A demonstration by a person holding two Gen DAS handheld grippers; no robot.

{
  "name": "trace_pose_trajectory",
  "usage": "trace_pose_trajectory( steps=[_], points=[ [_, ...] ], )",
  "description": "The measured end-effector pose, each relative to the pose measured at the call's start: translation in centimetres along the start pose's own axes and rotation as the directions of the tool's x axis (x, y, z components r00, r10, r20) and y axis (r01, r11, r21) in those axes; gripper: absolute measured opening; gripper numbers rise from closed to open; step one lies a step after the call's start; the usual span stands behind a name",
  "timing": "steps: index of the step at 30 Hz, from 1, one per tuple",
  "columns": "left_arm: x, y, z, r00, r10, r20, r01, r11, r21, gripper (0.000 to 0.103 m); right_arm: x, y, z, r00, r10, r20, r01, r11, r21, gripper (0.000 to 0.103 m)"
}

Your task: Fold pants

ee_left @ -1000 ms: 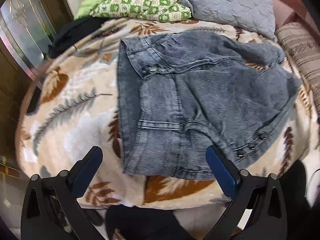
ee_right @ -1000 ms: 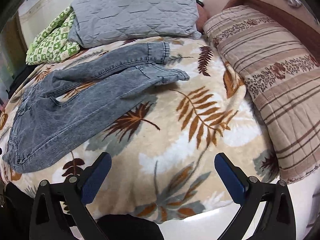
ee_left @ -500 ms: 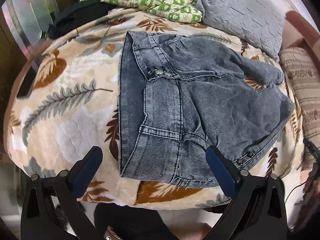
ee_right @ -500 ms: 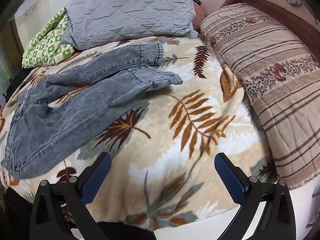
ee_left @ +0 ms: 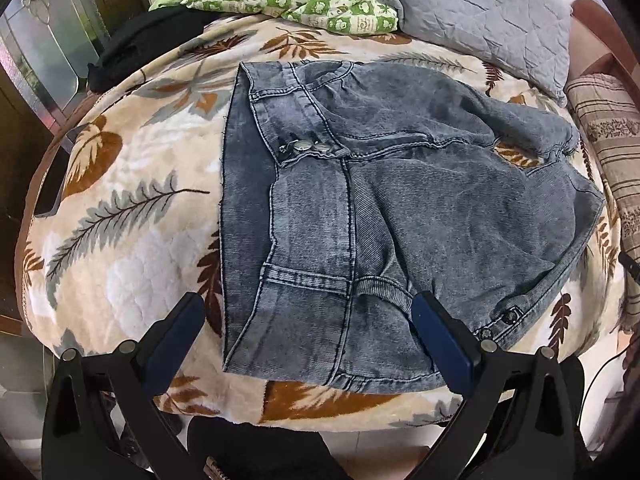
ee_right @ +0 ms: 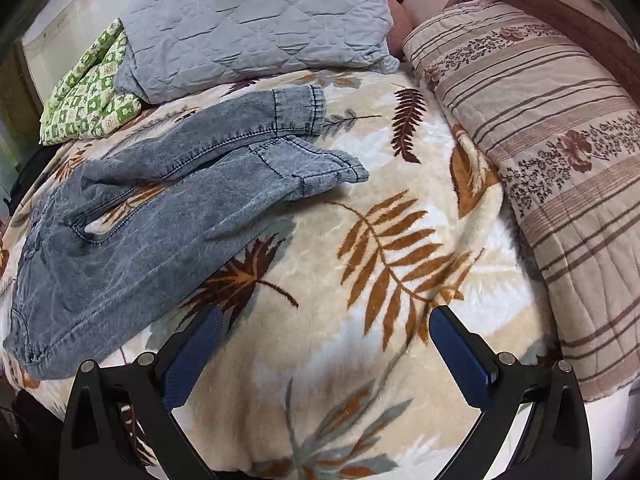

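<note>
Now: jeans (ee_left: 360, 208) spread unfolded on leaf-print blanket (ee_left: 120, 208). Left gripper (ee_left: 308, 320) spread wide over waistband, grasping nothing. Right gripper (ee_right: 326, 328) likewise released, above bare blanket.

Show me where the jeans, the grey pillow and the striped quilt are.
jeans (ee_left: 400, 208): left wrist view, front panel below the buttons.
grey pillow (ee_right: 256, 20): right wrist view, middle of its quilted face.
striped quilt (ee_right: 560, 152): right wrist view, flowered band.
</note>
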State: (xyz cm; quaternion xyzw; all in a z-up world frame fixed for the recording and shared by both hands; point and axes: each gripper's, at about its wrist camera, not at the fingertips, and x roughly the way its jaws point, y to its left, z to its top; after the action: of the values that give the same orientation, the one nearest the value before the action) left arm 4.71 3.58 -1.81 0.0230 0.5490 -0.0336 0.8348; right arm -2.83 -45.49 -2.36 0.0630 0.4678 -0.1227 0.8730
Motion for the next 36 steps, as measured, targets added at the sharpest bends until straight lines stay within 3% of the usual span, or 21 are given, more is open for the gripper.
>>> trace_pose_trajectory(
  steps=[3,5,6,8,9,15,20,23,25,26,27,28,29,30,31,36],
  points=[
    [0.2,-0.1,0.1,1.0,0.012,-0.018,-0.012,1.0,-0.009,0.103,0.6,-0.4,1.1,1.0,0.012,-0.007,-0.012,1.0,0.025,0.103],
    [0.3,0.4,-0.1,0.998,-0.042,-0.049,0.04,0.998,-0.055,0.103,1.2,-0.9,2.0,1.0,0.023,-0.014,-0.023,0.998,0.058,0.103],
    [0.5,0.9,-0.5,0.993,-0.1,-0.068,0.093,0.991,-0.097,0.103,1.5,-1.2,2.5,0.999,0.03,-0.019,-0.029,0.996,0.081,0.103],
    [1.3,1.9,-1.7,0.964,-0.241,-0.115,0.215,0.955,-0.202,0.103,2.3,-1.7,3.5,0.998,0.064,-0.027,-0.06,0.99,0.131,0.103],
    [1.8,2.1,-2.3,0.951,-0.278,-0.133,0.243,0.942,-0.233,0.103,2.7,-1.9,4.0,0.996,0.082,-0.029,-0.076,0.985,0.157,0.103],
    [3.4,2.1,-3.7,0.921,-0.344,-0.181,0.279,0.909,-0.309,0.103,6.4,-2.4,6.7,0.981,0.188,-0.05,-0.165,0.94,0.299,0.103],
    [4.6,1.0,-3.8,0.892,-0.409,-0.192,0.327,0.877,-0.351,0.103,9.2,-2.0,7.5,0.969,0.232,-0.088,-0.184,0.91,0.372,0.103],
    [6.1,0.9,-3.2,0.889,-0.416,-0.192,0.315,0.859,-0.403,0.103,10.4,-2.1,7.6,0.962,0.264,-0.075,-0.213,0.889,0.407,0.102],
    [6.4,1.3,-2.7,0.89,-0.422,-0.174,0.309,0.838,-0.45,0.103,10.9,-2.4,7.6,0.956,0.29,-0.04,-0.244,0.866,0.436,0.094],
    [6.3,1.4,-2.5,0.889,-0.431,-0.156,0.317,0.825,-0.468,0.102,11.0,-2.4,7.7,0.953,0.303,-0.021,-0.263,0.858,0.442,0.071],
    [6.0,1.6,-2.2,0.891,-0.433,-0.137,0.323,0.817,-0.478,0.095,11.1,-2.5,7.7,0.95,0.312,-0.009,-0.277,0.855,0.438,0.024],
    [5.5,1.7,-1.9,0.898,-0.422,-0.122,0.321,0.82,-0.473,0.065,11.1,-2.5,7.7,0.948,0.316,-0.016,-0.279,0.858,0.432,0.007],
    [5.1,1.7,-1.5,0.905,-0.407,-0.121,0.314,0.834,-0.454,0.03,11.0,-2.7,7.7,0.946,0.325,-0.022,-0.283,0.855,0.435,0.009],
    [5.0,1.7,-1.3,0.904,-0.408,-0.126,0.319,0.842,-0.436,0.023,10.1,-3.1,7.4,0.946,0.325,0.005,-0.295,0.851,0.434,0.009],
    [4.6,1.7,-1.1,0.901,-0.415,-0.123,0.33,0.842,-0.426,0.022,9.2,-3.4,7.3,0.945,0.326,0.03,-0.307,0.851,0.425,0.008],
    [3.0,1.5,-1.5,0.927,-0.358,-0.109,0.3,0.886,-0.354,0.023,2.0,-6.3,3.1,0.941,0.309,0.141,-0.34,0.851,0.4,0.008]
  ],
)
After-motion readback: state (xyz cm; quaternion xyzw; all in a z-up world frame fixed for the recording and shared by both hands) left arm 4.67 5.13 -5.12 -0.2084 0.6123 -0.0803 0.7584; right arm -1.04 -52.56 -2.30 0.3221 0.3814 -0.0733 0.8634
